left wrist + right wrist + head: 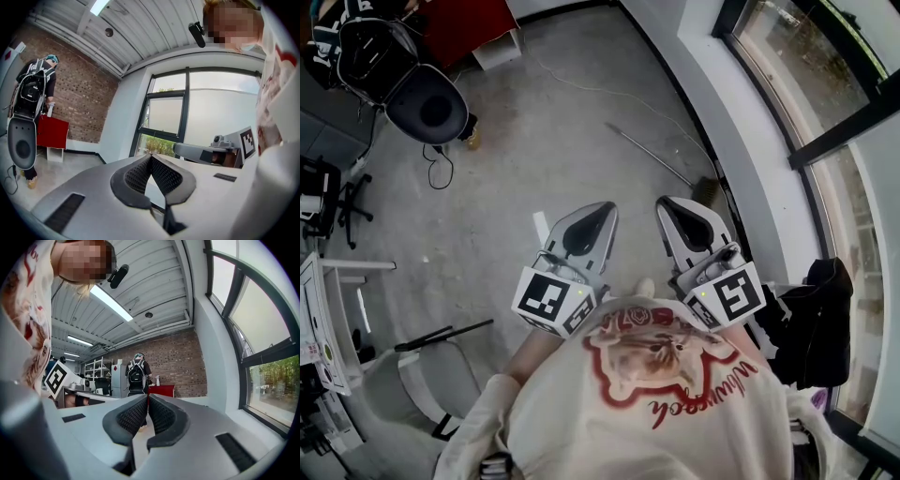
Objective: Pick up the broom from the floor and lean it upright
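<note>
The broom point(661, 160) lies flat on the grey concrete floor beside the white window ledge. Its thin metal handle runs up-left and its dark brush head point(706, 190) is at the near end. My left gripper point(602, 211) and right gripper point(667, 204) are held side by side in front of the person's chest, pointing level, well above and short of the broom. In the left gripper view the left gripper point(150, 157) has its ribbed pads meeting at the tips with nothing between them. The right gripper point(147, 397) is likewise shut and empty in the right gripper view.
A black office chair point(427, 108) and a red cabinet point(469, 23) stand at the far left, with a cable point(441, 169) on the floor. A dark garment point(816, 314) hangs at the right by the window point(825, 84). A person with a backpack point(136, 373) stands far off.
</note>
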`<action>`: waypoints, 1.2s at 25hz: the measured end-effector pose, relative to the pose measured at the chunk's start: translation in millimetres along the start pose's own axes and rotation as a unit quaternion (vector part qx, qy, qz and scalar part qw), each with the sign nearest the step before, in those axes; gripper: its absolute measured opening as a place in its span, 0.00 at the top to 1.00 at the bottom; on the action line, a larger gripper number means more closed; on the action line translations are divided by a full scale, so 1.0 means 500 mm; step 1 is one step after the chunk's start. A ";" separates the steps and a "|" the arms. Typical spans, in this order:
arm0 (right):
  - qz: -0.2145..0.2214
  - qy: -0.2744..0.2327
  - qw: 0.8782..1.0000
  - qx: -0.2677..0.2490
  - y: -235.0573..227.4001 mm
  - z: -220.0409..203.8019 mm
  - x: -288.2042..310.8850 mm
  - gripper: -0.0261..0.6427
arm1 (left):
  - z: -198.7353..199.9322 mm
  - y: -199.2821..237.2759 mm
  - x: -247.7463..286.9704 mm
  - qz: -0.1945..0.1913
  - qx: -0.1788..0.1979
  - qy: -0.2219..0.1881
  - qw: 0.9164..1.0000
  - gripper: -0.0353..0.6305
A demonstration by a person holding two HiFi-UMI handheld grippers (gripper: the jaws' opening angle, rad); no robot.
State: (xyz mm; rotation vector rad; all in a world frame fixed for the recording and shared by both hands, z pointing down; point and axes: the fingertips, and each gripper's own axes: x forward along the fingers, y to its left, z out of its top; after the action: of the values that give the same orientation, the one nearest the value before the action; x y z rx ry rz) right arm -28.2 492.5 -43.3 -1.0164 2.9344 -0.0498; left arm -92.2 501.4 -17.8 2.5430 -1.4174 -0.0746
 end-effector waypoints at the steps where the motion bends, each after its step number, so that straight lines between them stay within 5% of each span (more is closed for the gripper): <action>1: -0.001 -0.001 1.000 -0.001 0.003 0.002 0.005 0.92 | 0.002 0.006 -0.003 0.000 -0.001 0.000 1.000 0.91; 16: -0.063 -0.014 0.998 0.007 0.034 -0.018 0.071 0.92 | -0.006 0.119 -0.042 -0.037 -0.019 0.007 0.999 0.91; 23: -0.072 -0.015 0.997 0.024 -0.100 -0.050 0.128 0.92 | 0.002 0.185 0.101 -0.031 -0.016 0.006 0.999 0.91; 30: -0.039 -0.023 0.999 0.020 -0.339 -0.037 0.277 0.92 | 0.052 0.292 0.338 0.000 -0.009 -0.010 1.000 0.91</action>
State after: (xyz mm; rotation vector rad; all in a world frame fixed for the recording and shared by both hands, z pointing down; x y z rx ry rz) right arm -33.3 274.0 -21.0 -1.1109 2.8400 -0.0843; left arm -127.8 280.3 0.9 2.5343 -1.4175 -0.1122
